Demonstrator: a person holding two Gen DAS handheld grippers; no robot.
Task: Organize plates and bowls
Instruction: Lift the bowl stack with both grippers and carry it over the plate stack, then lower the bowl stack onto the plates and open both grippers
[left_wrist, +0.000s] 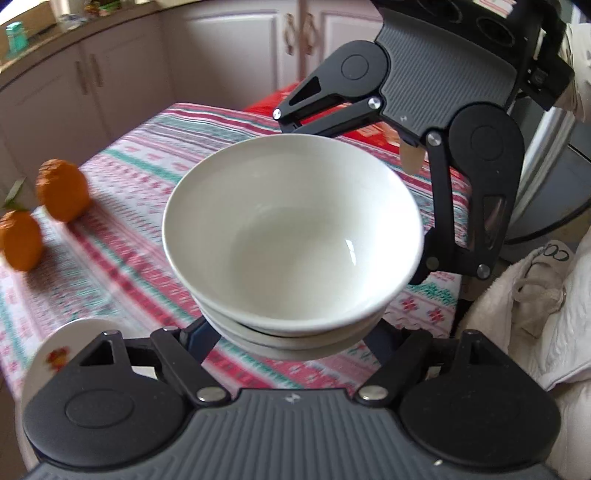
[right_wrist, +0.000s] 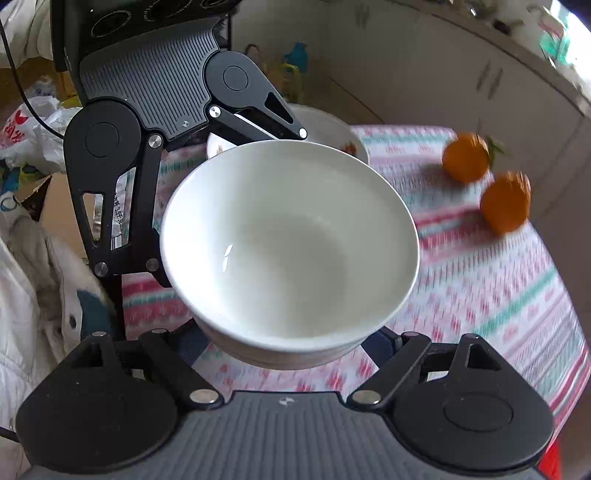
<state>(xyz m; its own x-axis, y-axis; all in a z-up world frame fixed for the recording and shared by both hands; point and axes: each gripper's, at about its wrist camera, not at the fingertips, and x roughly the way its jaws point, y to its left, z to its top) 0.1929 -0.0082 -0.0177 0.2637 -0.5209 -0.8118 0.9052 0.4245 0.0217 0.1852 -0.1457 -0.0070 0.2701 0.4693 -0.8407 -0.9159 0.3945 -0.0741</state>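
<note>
The left gripper (left_wrist: 284, 332) fills the bottom of its own view, its jaws half spread and pressed against the lower wall of the stack of white bowls (left_wrist: 291, 240), which sits straight ahead at twelve o'clock. The right gripper (right_wrist: 291, 332) clasps the same stack from the opposite side, jaws spread about as far. The stack looks clear of the patterned tabletop (left_wrist: 122, 258). Two oranges (left_wrist: 62, 195) lie at nine o'clock of the stack in the left view; a decorated bowl (right_wrist: 328, 129) rests beyond the stack in the right view. Both hands are equally near, so any carry needs them moving together.
</note>
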